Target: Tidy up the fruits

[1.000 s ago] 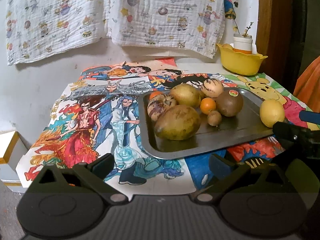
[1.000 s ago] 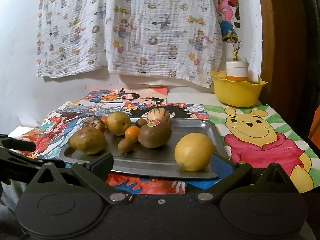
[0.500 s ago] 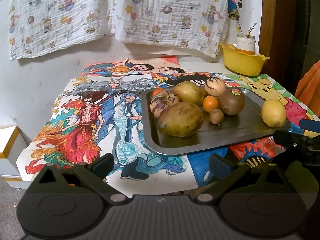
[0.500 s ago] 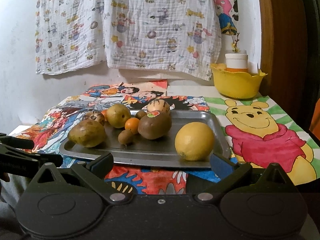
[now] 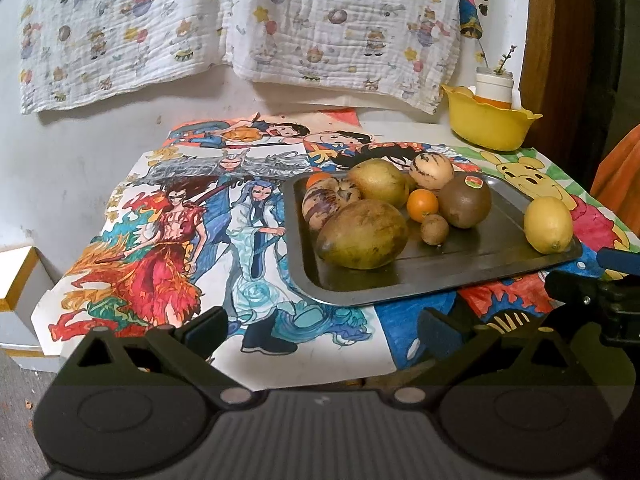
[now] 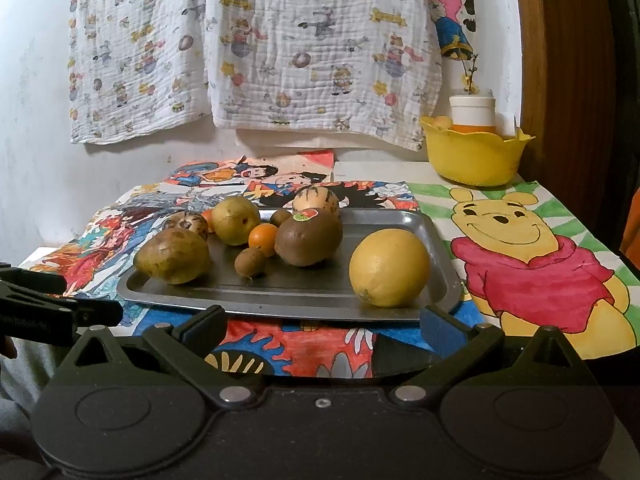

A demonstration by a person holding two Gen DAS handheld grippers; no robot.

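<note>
Both hand-held grippers are hanging back at the bottom of their frames, jaws spread wide and holding nothing: the left hand-held gripper [image 5: 322, 330] below the metal tray's [image 5: 400, 294] lower left corner, the right hand-held gripper [image 6: 322, 326] just under its near rim. Sorting is seemingly not begun; every fruit is sitting on the tray, mid-frame on the counter [image 6: 384, 170]. A lemon [image 6: 389, 267] is lying alone at the tray's lower right, nub pointing lower left. A mango [image 5: 362, 234] is lying with its long axis running left to right. A yellow bowl [image 6: 474, 154], upper right, is possibly the destination.
</note>
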